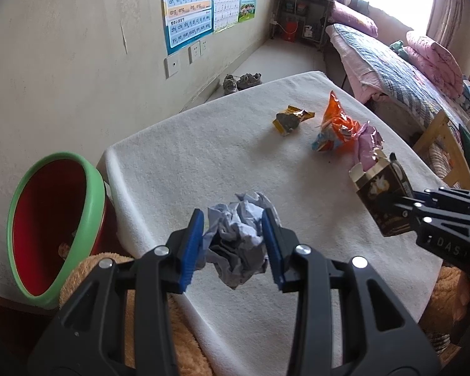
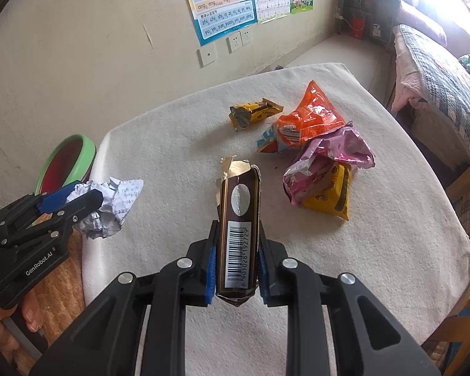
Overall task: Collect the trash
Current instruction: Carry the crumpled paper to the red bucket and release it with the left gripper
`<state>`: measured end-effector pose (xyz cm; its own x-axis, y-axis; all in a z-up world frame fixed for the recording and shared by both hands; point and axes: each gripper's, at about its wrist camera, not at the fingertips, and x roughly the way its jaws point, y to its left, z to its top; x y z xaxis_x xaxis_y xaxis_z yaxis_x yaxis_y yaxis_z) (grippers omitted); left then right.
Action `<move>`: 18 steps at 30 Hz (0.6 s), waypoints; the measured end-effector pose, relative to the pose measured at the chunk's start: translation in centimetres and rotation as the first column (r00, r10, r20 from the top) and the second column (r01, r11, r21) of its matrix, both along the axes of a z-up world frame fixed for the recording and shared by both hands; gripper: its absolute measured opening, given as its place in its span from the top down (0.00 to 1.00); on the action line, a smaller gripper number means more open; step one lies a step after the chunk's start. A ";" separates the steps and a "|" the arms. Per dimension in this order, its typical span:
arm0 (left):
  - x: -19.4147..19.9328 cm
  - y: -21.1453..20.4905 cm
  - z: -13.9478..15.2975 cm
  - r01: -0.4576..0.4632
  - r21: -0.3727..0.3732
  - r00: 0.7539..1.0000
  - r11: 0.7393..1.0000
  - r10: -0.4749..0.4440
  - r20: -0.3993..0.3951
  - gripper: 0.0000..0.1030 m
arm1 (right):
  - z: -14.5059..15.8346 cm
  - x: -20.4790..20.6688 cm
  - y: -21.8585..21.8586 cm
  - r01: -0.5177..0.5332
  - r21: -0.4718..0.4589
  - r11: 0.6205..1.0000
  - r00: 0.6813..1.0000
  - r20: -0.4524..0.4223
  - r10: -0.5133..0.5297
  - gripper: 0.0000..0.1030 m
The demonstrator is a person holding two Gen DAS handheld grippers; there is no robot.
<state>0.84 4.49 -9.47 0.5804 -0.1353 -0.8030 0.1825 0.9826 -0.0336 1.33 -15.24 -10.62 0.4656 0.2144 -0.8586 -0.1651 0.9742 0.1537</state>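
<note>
The left claw (image 1: 233,244) grips a paper wad (image 1: 239,238) above the worktop's (image 1: 203,156) near edge; the right claw (image 2: 236,266) pinches a brown carton (image 2: 238,222) by its lower end. The bin (image 1: 56,225) stands just left of the worktop. Carry the wad over the bin's mouth before letting go, and keep the carton upright. Wrappers (image 2: 310,144) wait farther back.

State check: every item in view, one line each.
Left gripper: shut on crumpled paper, held off the table.
Right gripper: shut on brown carton, top torn open.
Bin: open, beside the table.
Yellow wrapper: torn open, lying on the table.
Orange bag: crumpled, on the table.
Pink bag: crumpled, lying over a yellow packet.
</note>
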 end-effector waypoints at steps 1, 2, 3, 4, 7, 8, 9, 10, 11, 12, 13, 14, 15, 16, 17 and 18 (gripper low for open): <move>0.0 0.1 0.1 -0.001 -0.003 1.000 1.000 0.001 0.004 0.65 | 0.0 0.0 0.0 0.000 -0.003 1.000 1.000 0.002 0.000 0.80; -0.1 0.3 0.4 -0.003 -0.008 1.000 1.000 0.004 0.012 0.65 | 0.0 0.0 0.0 0.001 -0.005 1.000 1.000 0.003 -0.001 0.80; -0.1 0.5 0.7 -0.008 -0.012 1.000 1.000 0.008 0.027 0.65 | 0.0 0.0 0.0 0.002 -0.007 1.000 1.000 0.004 -0.002 0.80; -0.1 0.7 1.1 -0.016 -0.011 0.999 1.000 0.016 0.045 0.65 | 0.0 0.0 0.0 0.002 -0.009 1.000 1.000 0.008 -0.002 0.80; 0.1 2.4 2.8 -0.062 0.000 0.991 0.998 0.061 0.120 0.64 | 0.1 -0.1 0.1 0.001 -0.019 1.000 1.000 0.017 -0.001 0.80; 0.3 3.2 3.4 -0.081 0.000 0.988 0.997 0.080 0.134 0.64 | 0.0 0.0 0.1 0.000 -0.024 1.000 1.000 0.019 0.000 0.80; 0.5 4.0 3.8 -0.099 -0.007 0.985 0.995 0.099 0.143 0.64 | -0.1 0.0 0.2 -0.001 -0.030 1.000 1.000 0.019 0.002 0.80; 0.6 4.8 4.2 -0.115 -0.015 0.982 0.993 0.116 0.149 0.65 | -0.2 0.0 0.3 -0.002 -0.033 0.999 1.000 0.018 0.003 0.80; 0.7 5.8 4.5 -0.136 -0.026 0.978 0.990 0.138 0.155 0.65 | -0.2 0.0 0.3 -0.004 -0.038 0.999 1.000 0.018 0.005 0.80; 0.7 6.7 4.8 -0.156 -0.034 0.974 0.987 0.159 0.160 0.65 | -0.3 0.0 0.5 -0.008 -0.046 0.999 1.000 0.019 0.008 0.80; 0.7 7.4 4.9 -0.170 -0.041 0.971 0.985 0.175 0.162 0.65 | -0.3 -0.1 0.6 -0.012 -0.056 0.998 1.000 0.022 0.013 0.80; 0.6 8.4 5.0 -0.186 -0.048 0.968 0.981 0.192 0.161 0.65 | -0.4 -0.1 0.7 -0.017 -0.064 0.998 1.000 0.021 0.018 0.80; 0.6 9.1 5.0 -0.198 -0.052 0.966 0.979 0.204 0.159 0.65 | -0.5 -0.1 0.9 -0.022 -0.074 0.997 1.000 0.015 0.023 0.80; 0.5 10.0 5.0 -0.212 -0.056 0.963 0.976 0.218 0.159 0.64 | -0.6 -0.1 1.1 -0.028 -0.085 0.996 1.000 0.004 0.028 0.80; 0.3 10.6 5.1 -0.223 -0.057 0.960 0.973 0.229 0.161 0.64 | -0.5 0.0 1.4 -0.033 -0.094 0.995 0.999 -0.004 0.032 0.80; 0.2 11.3 5.0 -0.236 -0.058 0.956 0.970 0.242 0.164 0.64 | -0.2 -0.1 1.7 -0.038 -0.097 0.995 0.999 -0.003 0.038 0.80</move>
<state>1.00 15.83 -4.43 0.7258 -0.0040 -0.6879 -0.0511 0.9969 -0.0597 1.28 -13.56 -10.84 0.4577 0.1478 -0.8767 -0.2022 0.9776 0.0593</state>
